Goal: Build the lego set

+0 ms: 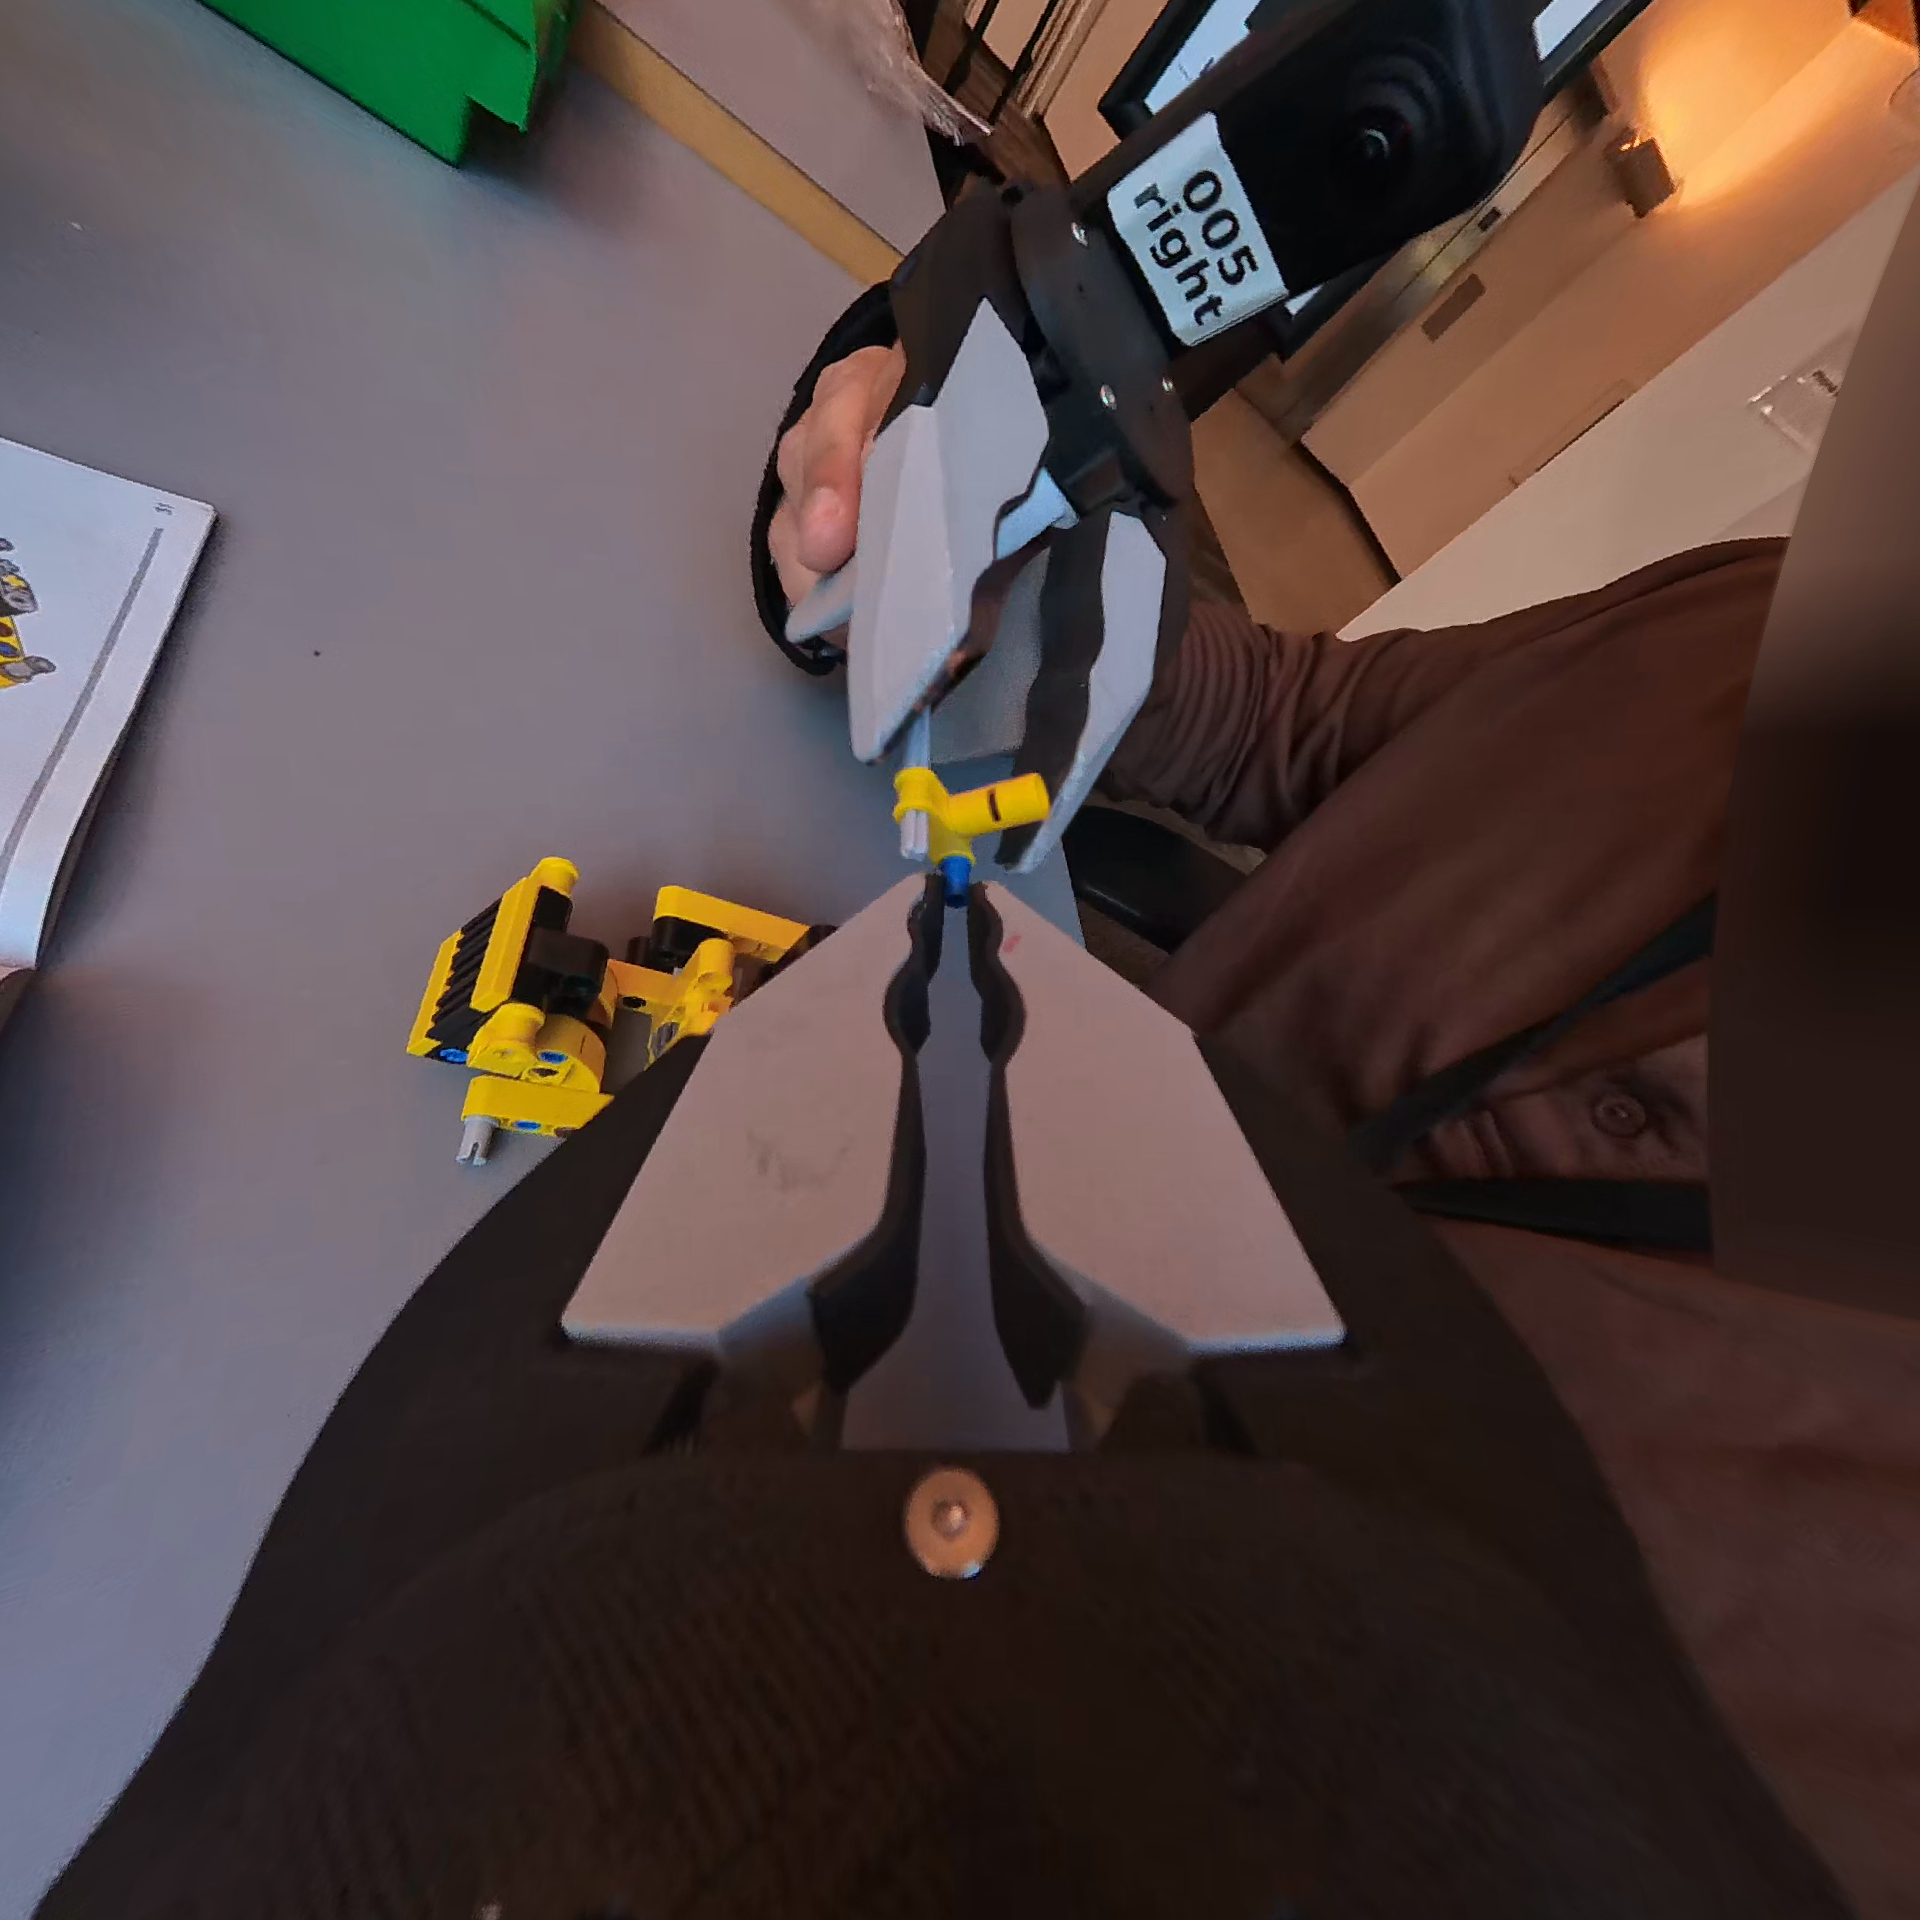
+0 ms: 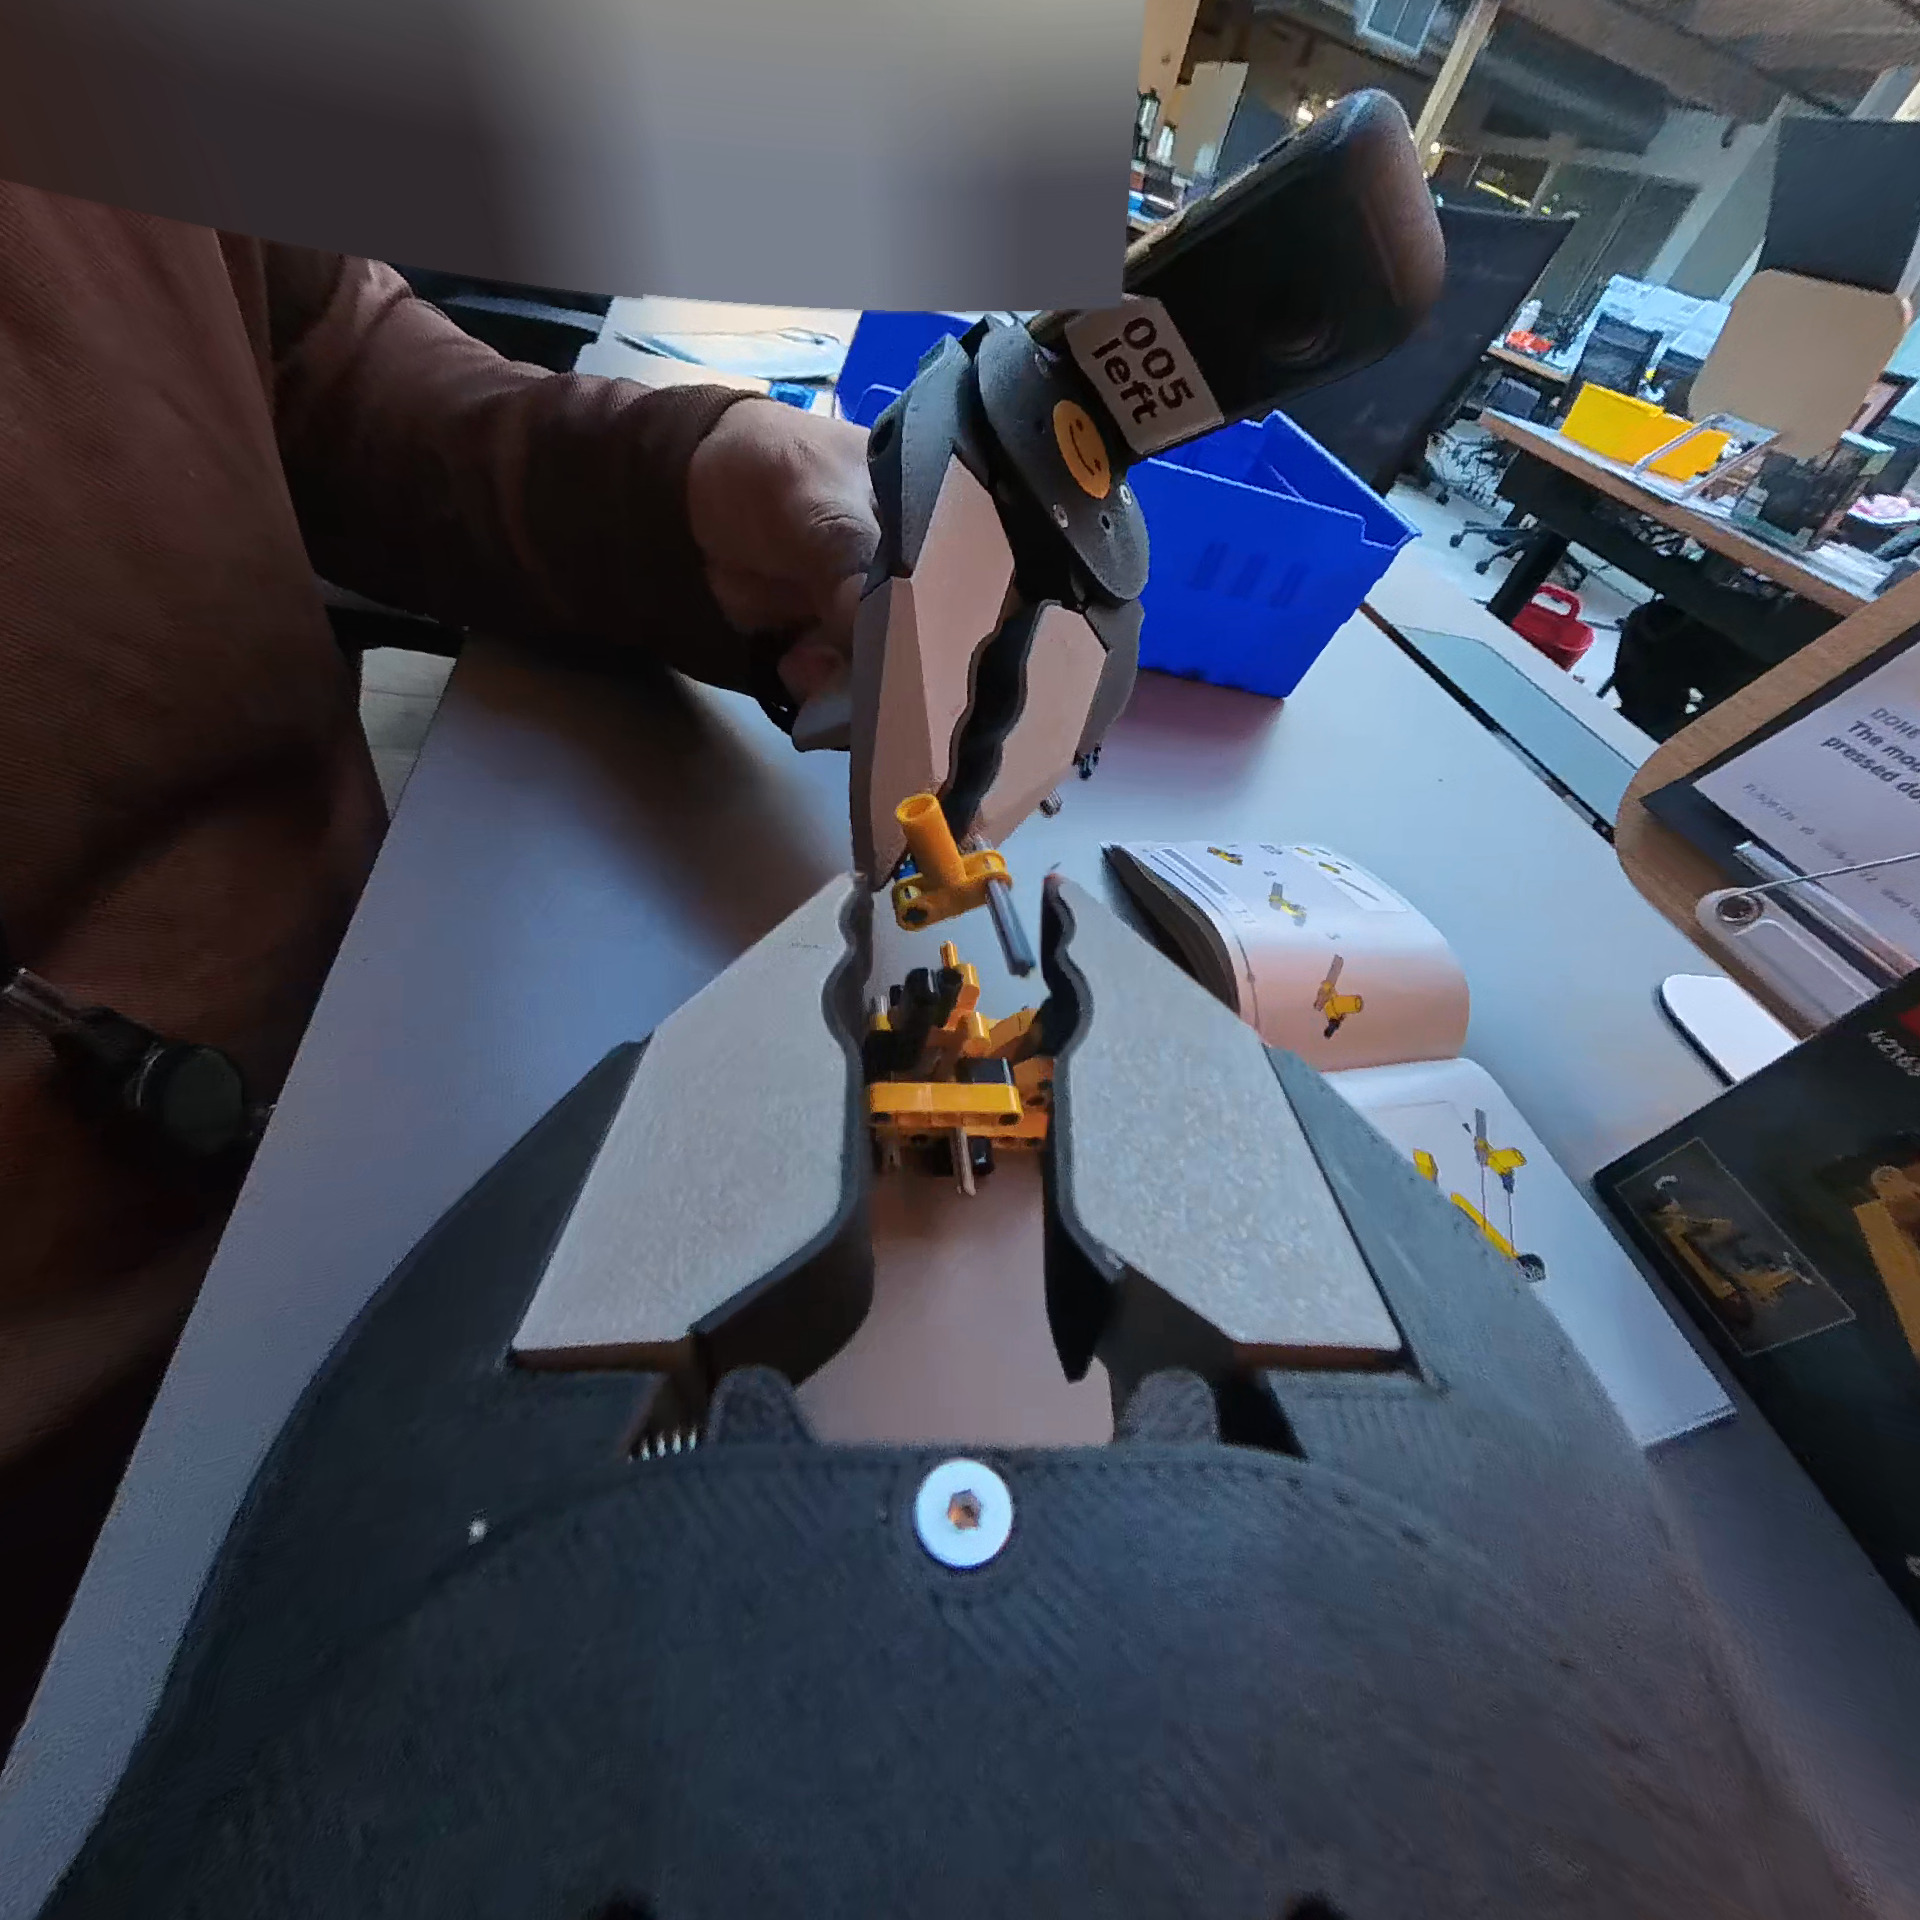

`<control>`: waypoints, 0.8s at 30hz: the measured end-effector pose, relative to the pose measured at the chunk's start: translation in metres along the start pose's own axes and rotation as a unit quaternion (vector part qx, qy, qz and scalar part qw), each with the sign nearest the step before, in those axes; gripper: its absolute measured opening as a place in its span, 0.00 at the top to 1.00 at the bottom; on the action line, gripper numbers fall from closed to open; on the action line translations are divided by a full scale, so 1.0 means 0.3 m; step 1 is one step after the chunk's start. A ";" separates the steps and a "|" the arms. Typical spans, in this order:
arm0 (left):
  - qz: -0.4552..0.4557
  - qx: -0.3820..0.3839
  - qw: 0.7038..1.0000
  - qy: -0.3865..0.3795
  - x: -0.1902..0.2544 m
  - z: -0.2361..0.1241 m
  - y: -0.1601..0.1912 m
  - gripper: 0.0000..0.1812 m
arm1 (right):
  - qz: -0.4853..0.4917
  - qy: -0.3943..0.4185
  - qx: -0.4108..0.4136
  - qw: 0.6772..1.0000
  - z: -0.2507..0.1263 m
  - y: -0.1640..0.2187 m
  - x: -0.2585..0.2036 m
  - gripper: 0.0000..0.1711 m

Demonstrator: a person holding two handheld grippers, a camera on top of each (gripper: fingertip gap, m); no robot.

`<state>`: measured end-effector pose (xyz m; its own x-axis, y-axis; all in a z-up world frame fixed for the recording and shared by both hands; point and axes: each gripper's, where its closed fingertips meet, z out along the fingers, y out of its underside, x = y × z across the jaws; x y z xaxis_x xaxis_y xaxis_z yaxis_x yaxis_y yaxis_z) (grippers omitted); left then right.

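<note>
Left claw (image 1: 949, 896), white label on right claw (image 1: 961, 800)

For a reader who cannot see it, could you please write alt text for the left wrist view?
The left gripper pinches a blue pin on a small yellow connector piece in mid-air, facing the right gripper. A half-built yellow and black vehicle sits on the grey table.

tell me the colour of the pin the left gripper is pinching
Blue pin, in the left gripper; clearest in the left wrist view.
</note>
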<state>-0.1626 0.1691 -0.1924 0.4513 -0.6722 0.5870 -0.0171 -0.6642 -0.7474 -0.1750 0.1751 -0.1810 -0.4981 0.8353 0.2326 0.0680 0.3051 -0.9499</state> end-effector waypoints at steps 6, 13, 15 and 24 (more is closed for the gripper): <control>-0.011 -0.004 1.000 0.015 0.009 0.001 0.007 0.99 | -0.010 0.002 -0.005 1.000 -0.014 0.006 0.001 0.86; -0.023 -0.015 0.999 0.026 0.011 0.012 0.022 0.99 | -0.038 -0.004 -0.033 0.999 0.012 0.033 -0.025 0.88; -0.024 -0.012 0.999 0.024 0.009 0.010 0.019 0.99 | -0.040 -0.002 -0.033 0.999 0.011 0.034 -0.023 0.88; -0.031 -0.010 0.999 0.024 0.001 0.008 0.020 0.99 | -0.038 0.007 -0.035 0.999 0.008 0.037 -0.013 0.87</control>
<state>-0.1606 0.1656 -0.1975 0.4096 -0.6434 0.6468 -0.0090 -0.7118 -0.7023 -0.1743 0.1740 -0.1928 -0.4919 0.8145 0.3075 0.0912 0.3994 -0.9122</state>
